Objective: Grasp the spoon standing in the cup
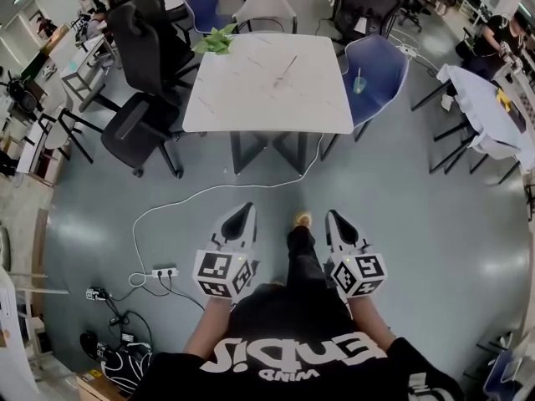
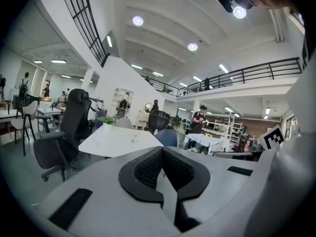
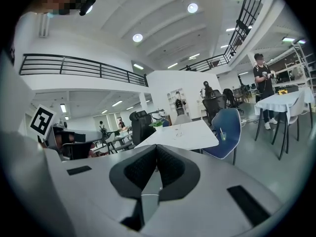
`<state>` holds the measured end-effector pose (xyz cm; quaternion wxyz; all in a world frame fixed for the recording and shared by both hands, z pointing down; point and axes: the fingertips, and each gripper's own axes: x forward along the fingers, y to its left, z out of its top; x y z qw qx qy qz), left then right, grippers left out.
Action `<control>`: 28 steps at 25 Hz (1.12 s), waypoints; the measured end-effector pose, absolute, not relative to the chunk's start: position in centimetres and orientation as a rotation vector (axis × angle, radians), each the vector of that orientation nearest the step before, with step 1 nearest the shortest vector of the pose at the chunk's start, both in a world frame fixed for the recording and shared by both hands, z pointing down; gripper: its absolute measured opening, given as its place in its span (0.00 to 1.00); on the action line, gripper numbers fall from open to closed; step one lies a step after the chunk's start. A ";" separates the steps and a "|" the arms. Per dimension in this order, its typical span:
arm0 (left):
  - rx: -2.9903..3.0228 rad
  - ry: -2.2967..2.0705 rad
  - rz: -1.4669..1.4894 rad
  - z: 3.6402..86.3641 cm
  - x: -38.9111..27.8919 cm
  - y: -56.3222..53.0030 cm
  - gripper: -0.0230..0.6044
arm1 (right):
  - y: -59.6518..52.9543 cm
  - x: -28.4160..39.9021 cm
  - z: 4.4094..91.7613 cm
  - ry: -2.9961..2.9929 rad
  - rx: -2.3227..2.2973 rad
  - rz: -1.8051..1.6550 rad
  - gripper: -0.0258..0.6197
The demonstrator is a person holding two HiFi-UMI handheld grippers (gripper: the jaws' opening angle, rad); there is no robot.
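Observation:
A small greenish cup (image 1: pixel 359 85) with a spoon (image 1: pixel 359 75) standing in it sits on the seat of a blue chair (image 1: pixel 376 69) at the right side of the white table (image 1: pixel 267 90). The right gripper view shows the same cup (image 3: pixel 220 135) on that chair, far ahead. Both grippers are held low near the person's body, well short of the table. My left gripper (image 1: pixel 245 213) is shut, its jaws meeting with nothing between them (image 2: pixel 162 150). My right gripper (image 1: pixel 334 216) is also shut and empty (image 3: pixel 157 148).
A green plant (image 1: pixel 216 40) stands on the table's far left corner. Black office chairs (image 1: pixel 138 128) stand to its left. A white cable and power strip (image 1: pixel 165 271) lie on the grey floor. A white-covered table (image 1: pixel 489 111) is at the right.

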<state>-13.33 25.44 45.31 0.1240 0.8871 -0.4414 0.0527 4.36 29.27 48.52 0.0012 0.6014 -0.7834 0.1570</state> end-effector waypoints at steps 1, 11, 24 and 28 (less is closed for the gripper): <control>2.587 -1.287 0.154 45.4 -13.4 24.9 0.06 | 28.7 4.4 48.5 -2.460 1.893 0.494 0.06; 2.575 -1.296 0.156 45.7 -12.6 19.0 0.06 | 22.6 5.7 49.1 -2.445 1.900 0.491 0.06; 2.534 -1.338 0.154 44.7 -9.8 7.3 0.06 | 10.3 8.6 47.7 -2.479 1.834 0.466 0.06; 2.523 -1.362 0.158 44.1 -8.8 3.4 0.06 | 5.8 9.8 47.3 -2.493 1.810 0.471 0.06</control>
